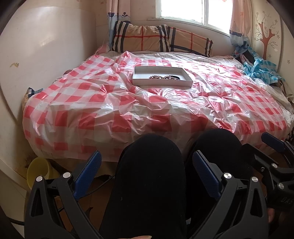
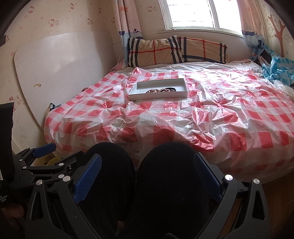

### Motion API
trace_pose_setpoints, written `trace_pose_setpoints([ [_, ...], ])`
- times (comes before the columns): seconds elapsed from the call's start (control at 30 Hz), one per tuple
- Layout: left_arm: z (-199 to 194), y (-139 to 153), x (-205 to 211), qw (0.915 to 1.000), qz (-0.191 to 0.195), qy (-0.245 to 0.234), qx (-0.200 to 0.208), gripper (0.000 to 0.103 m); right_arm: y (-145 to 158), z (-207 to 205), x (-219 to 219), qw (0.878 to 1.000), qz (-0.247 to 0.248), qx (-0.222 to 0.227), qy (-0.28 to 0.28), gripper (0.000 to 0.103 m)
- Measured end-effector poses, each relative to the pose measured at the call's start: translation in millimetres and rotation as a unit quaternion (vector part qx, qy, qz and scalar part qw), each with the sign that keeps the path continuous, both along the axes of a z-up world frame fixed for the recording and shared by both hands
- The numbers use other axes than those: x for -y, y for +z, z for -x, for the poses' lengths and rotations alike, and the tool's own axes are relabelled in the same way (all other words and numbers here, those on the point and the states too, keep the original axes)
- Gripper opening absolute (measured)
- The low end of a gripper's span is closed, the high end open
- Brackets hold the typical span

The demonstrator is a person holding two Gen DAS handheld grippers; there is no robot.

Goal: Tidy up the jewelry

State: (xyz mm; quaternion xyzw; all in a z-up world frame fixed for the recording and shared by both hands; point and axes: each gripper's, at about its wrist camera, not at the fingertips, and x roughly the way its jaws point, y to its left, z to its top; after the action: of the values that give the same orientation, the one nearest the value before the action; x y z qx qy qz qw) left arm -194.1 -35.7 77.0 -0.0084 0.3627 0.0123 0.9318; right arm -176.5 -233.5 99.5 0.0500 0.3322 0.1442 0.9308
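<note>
1. Your left hand-held gripper (image 1: 147, 176) sits low over your knees (image 1: 152, 180), its blue-padded fingers (image 1: 88, 174) spread wide apart with nothing between them but your dark trousers.
2. Your right hand-held gripper (image 2: 147, 176) is in the same posture: fingers parted, empty, straddling your legs, with the left one visible just beside it at the lower left of the right wrist view.
3. The white tray (image 1: 141, 81) rests on the bed (image 1: 110, 114), well ahead of both hand-held grippers and far out of their reach, roughly on the midline of the left wrist view and slightly left of centre in the right wrist view.
4. Inside the tray the beaded jewelry (image 1: 161, 77) lies heaped against the near wall, towards its right half; a dark band (image 1: 176, 77) lies at the right end of the heap. The tray's left half shows bare white floor.
5. The bed is covered by a crinkled red-and-white checked plastic sheet (image 1: 220, 103), and the tray stands directly on it, level, with its long side facing you.
6. Beyond the tray, a plaid pillow (image 1: 161, 38) lies against the wall under the window (image 1: 193, 11).
7. A crumpled blue checked sheet (image 1: 262, 69) lies at the bed's far right corner, well apart from the tray.
8. A yellow bowl (image 1: 38, 171) sits on the floor by the bed's near left corner, just beyond your left hand-held gripper.
</note>
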Motion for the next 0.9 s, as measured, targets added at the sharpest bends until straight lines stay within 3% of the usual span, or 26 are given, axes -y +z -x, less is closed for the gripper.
trace_pose_setpoints([
  [0.9,3.1,-4.3,-4.0,1.0000,-0.001,0.001,-0.003,0.095,-0.2,0.5,-0.4,1.000,0.000,0.000,0.000,0.096],
])
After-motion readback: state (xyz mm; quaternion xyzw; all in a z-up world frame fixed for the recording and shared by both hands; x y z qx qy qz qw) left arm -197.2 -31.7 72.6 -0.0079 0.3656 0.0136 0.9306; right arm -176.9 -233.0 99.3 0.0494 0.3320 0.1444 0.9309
